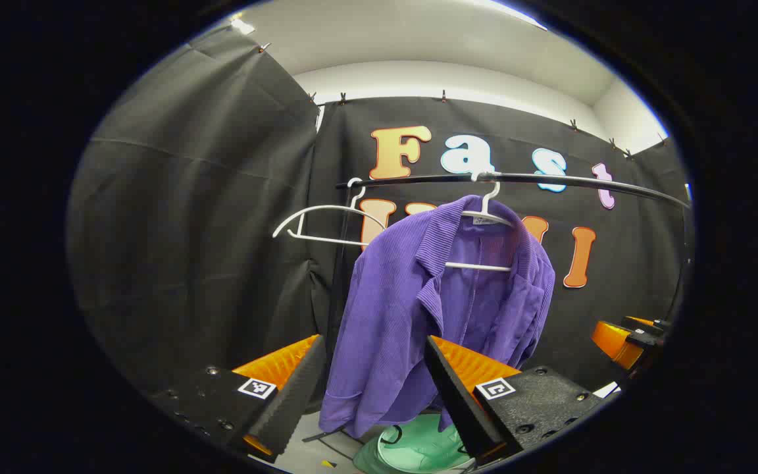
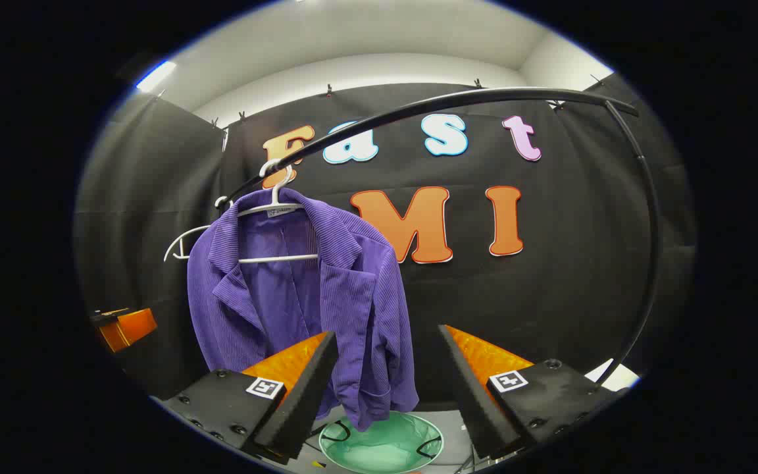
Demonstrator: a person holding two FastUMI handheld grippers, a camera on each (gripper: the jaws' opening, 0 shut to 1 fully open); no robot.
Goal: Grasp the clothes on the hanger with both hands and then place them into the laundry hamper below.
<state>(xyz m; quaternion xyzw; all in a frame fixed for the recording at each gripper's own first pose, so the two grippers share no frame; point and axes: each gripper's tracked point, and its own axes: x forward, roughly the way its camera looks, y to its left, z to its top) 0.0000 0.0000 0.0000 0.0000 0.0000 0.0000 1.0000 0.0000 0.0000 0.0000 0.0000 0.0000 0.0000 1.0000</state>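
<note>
At frame centre, the purple jacket (image 1: pixel 418 316) was hung long-axis vertical just ahead of the left gripper (image 1: pixel 372 388), nearer than the right gripper (image 2: pixel 385 388); both were held apart, hamper (image 2: pixel 382 444) below.

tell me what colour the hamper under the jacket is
Pale green hamper, best in the right gripper view, below the purple jacket.

A purple ribbed jacket (image 1: pixel 412 309) hangs open-fronted on a white hanger (image 1: pixel 484 217) hooked over the black rail (image 1: pixel 550 179). Directly below stands a round pale-green laundry hamper (image 2: pixel 379 444), open-topped, with black handles.
</note>
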